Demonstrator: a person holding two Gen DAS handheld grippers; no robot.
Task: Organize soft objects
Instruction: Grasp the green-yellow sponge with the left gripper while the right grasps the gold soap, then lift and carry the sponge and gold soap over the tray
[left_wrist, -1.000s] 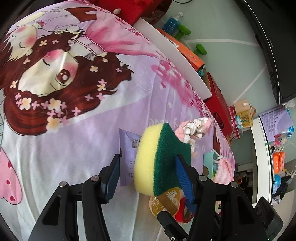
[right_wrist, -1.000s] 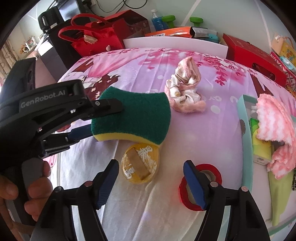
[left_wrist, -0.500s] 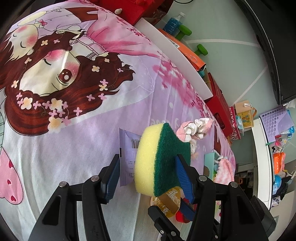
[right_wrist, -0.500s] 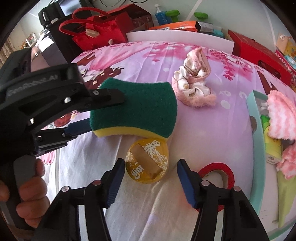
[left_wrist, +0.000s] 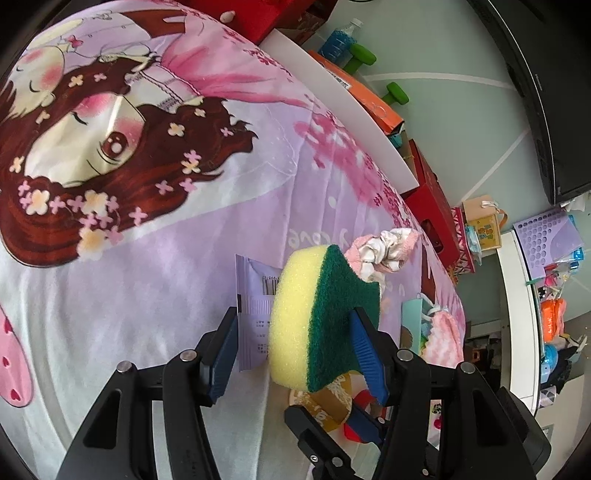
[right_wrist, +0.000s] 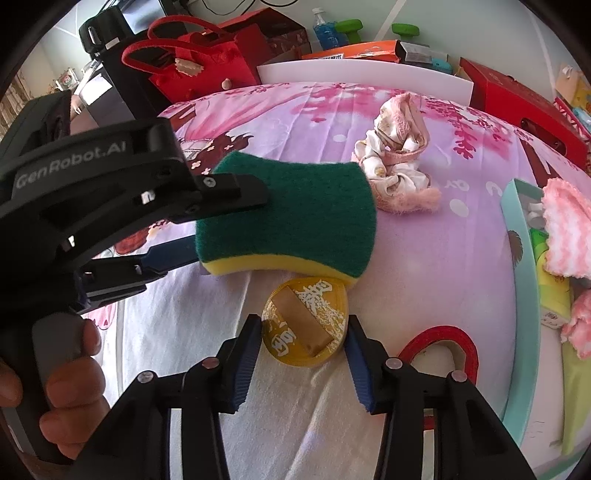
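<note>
A yellow sponge with a green scouring side (left_wrist: 325, 317) hangs above the bed, and my left gripper (left_wrist: 295, 314) is shut on it. The right wrist view shows that sponge (right_wrist: 295, 218) side on, one finger on the green top and one under the yellow. Below it a yellow round disc with characters (right_wrist: 306, 325) lies on the sheet. My right gripper (right_wrist: 303, 321) straddles the disc, its jaws closing, the pads right at its rim. A pink scrunched cloth (right_wrist: 395, 177) lies further back.
At the right a teal box (right_wrist: 517, 266) holds pink fluffy cloths (right_wrist: 565, 232). A red tape ring (right_wrist: 439, 347) lies beside the disc, and a purple packet (left_wrist: 255, 295) under the sponge. Behind the bed are a red bag (right_wrist: 192, 66), red boxes (right_wrist: 517, 96) and a white board (right_wrist: 369, 74).
My right gripper has moved forward over the yellow disc and its jaws have narrowed around it. The left gripper and sponge have stayed put.
</note>
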